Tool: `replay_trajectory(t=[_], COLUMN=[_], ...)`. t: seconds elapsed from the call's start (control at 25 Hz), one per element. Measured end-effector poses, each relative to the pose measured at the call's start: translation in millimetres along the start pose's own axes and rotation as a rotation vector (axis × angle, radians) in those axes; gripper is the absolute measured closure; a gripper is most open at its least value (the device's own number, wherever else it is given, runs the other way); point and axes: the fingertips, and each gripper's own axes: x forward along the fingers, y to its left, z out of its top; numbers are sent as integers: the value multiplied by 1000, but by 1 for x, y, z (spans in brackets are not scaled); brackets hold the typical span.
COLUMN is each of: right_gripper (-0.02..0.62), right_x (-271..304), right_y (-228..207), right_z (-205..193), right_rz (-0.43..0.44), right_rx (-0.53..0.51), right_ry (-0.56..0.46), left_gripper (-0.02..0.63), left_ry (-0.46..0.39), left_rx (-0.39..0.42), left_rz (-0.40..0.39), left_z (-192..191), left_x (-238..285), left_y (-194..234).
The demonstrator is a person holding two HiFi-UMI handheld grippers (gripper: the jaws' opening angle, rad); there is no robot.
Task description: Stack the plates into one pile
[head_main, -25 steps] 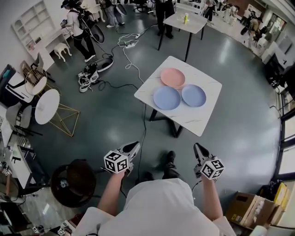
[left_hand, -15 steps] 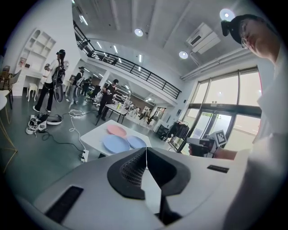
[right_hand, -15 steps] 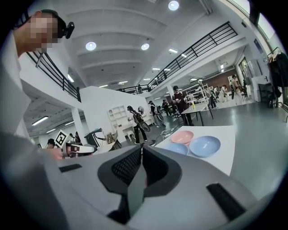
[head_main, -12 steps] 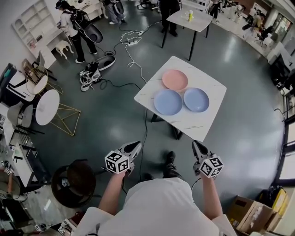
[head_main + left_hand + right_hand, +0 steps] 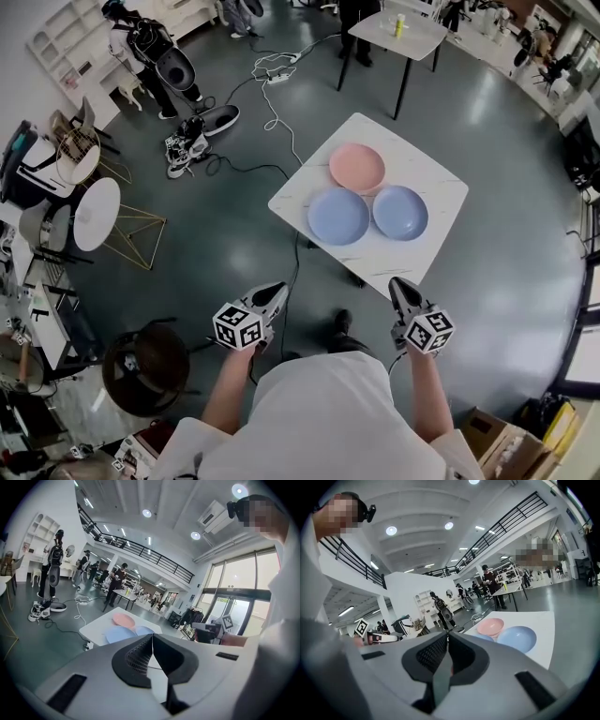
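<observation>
On the white table [image 5: 412,251]: pink plate [image 5: 356,168] toward its far corner, left blue plate [image 5: 337,216] and right blue plate [image 5: 400,212] nearer, unstacked. Left gripper [image 5: 275,292] and right gripper [image 5: 397,285] (jaws pressed together, holding nothing) sit well short of the table.

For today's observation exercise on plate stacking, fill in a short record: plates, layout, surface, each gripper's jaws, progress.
plates: pink plate, left blue plate, right blue plate, sides as in the head view
layout: clustered side by side, none stacked
surface: white table
left gripper: jaws shut, empty, short of the table
right gripper: jaws shut, empty, short of the table
progress: stacking not begun
</observation>
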Motion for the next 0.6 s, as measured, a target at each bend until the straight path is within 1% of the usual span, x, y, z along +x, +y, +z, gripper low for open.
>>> replay_trajectory(t=[0.28,0.6], right_gripper=[568,569], right_x=[19,37], right_y=[-53,-122], right_z=[14,13], right_rz=[23,41], right_rx=[13,52], right_ry=[25,78], left_gripper=[592,592], left_ry=[-3,12], left_rx=[-19,-23], left_rz=[31,50], left_z=[12,23], left_x=[51,122], left_y=[2,1])
